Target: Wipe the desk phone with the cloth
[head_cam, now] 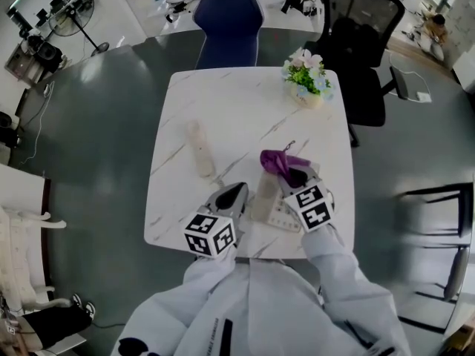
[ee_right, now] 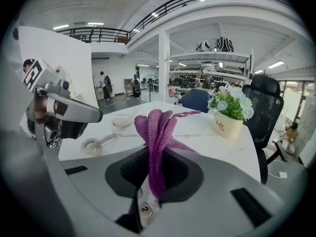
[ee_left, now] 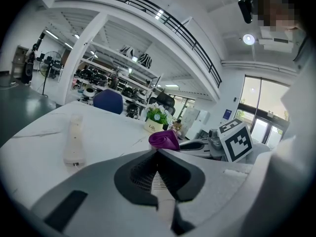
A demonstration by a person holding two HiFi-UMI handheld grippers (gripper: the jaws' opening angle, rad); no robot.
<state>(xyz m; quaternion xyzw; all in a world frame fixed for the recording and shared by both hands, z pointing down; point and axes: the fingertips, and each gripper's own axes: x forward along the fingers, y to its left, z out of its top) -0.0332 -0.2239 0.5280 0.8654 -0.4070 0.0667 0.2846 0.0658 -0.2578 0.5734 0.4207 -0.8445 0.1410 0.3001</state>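
**Right gripper view: cloth pinched above the keypad**

The right gripper (ee_right: pixel 158 154) had its fingers clamped on the purple knitted cloth (ee_right: pixel 156 122), which stood bunched up out of them, a loose tail trailing toward the white pot of blue and white flowers (ee_right: pixel 228 118). Through the slit beneath the fingers a keypad button marked 2 showed, so the cloth was probably held there to rub the cream desk phone base (head_cam: pixel 286 212) below. The cream handset (head_cam: pixel 200 148) lay off its cradle, well apart on the white marble surface (head_cam: pixel 223 99), its coiled cord (ee_right: pixel 97 143) running back; that likely left the base bare for wiping.

In the head view the right gripper (head_cam: pixel 293 175) reached forward from the white-sleeved arm over the base's far end, roughly level. The left gripper (head_cam: pixel 239 190) sat just beside the base's left edge, angled inward toward it. Its fingers were drawn together with only a pale sliver between them and nothing visibly gripped, perhaps ready to steady the phone.
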